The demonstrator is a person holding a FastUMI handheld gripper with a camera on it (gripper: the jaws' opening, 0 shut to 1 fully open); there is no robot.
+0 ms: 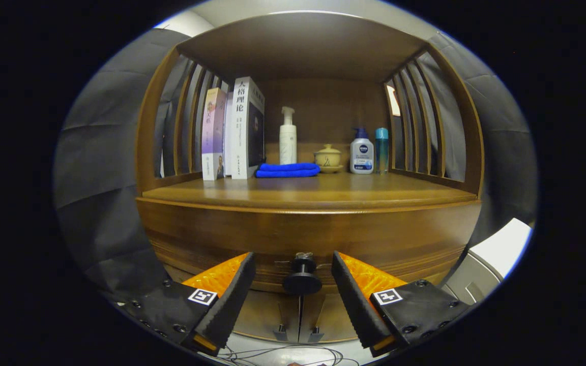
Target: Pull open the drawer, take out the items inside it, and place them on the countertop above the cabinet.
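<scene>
The drawer (303, 239) is not yet pulled out, and the tool (293, 284) stands open with the knob (301, 277) between its fingers, nothing gripped.

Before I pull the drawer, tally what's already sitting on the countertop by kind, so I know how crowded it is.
Books: 3, upright
Bottles: 3, a pump bottle, a white bottle with blue pump, a teal bottle
Folded blue cloth: 1
Lidded cup on saucer: 1
Total: 8
Gripper is open, its fingers either side of the drawer knob.

The hand-held gripper (293, 277) has wedge-shaped ribbed fingers, screwed mounts, square coded markers.
</scene>
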